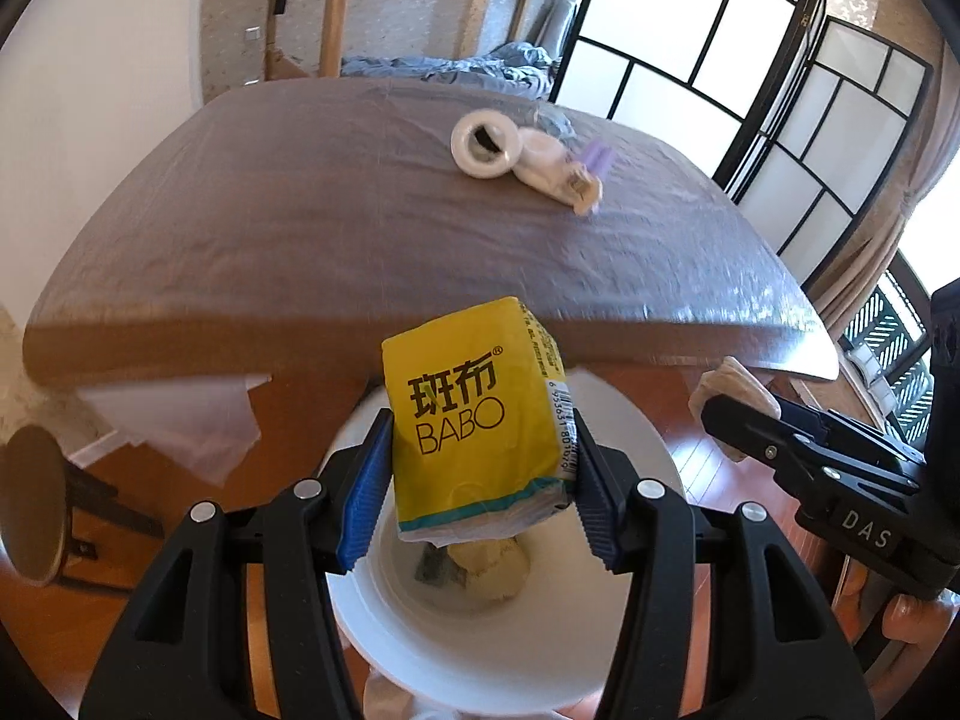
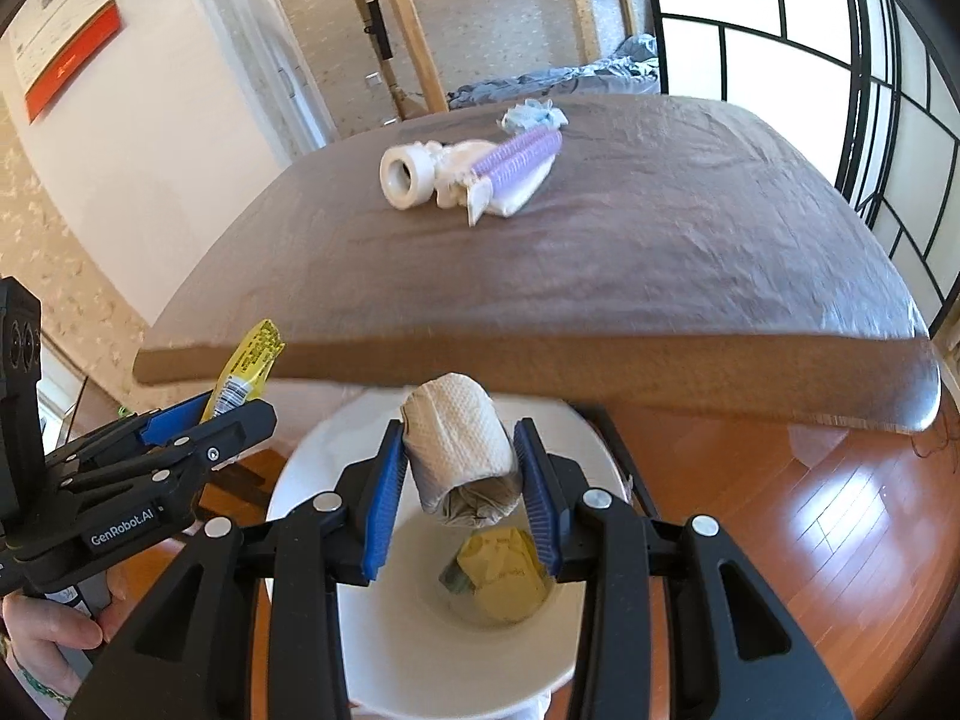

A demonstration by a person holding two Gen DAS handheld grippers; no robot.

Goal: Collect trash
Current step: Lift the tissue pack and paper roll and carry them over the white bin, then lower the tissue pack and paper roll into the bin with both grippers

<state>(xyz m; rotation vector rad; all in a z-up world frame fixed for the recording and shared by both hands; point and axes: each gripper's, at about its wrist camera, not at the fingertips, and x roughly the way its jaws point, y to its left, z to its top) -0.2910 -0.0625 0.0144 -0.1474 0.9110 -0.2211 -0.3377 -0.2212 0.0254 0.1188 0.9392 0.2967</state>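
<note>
My left gripper [image 1: 480, 480] is shut on a yellow BABO tissue pack [image 1: 474, 414] and holds it above the white trash bin [image 1: 414, 636]. My right gripper [image 2: 462, 498] is shut on a crumpled paper towel roll [image 2: 459, 450] above the same bin [image 2: 384, 648]. Yellowish crumpled trash [image 2: 504, 576] lies at the bin's bottom. On the brown table [image 1: 300, 240] lie a white tape roll [image 1: 483, 147], a white wrapper [image 1: 558, 174], a purple item [image 2: 516, 159] and a blue-white wad [image 2: 534, 116]. The left gripper with the yellow pack also shows in the right wrist view [image 2: 234, 402].
The bin stands on a wooden floor [image 2: 810, 540] just in front of the table's near edge [image 2: 540, 360]. A round stool [image 1: 30, 504] is at the left. A bed with blue bedding [image 1: 450, 69] and black-framed screens [image 1: 750, 90] stand behind the table.
</note>
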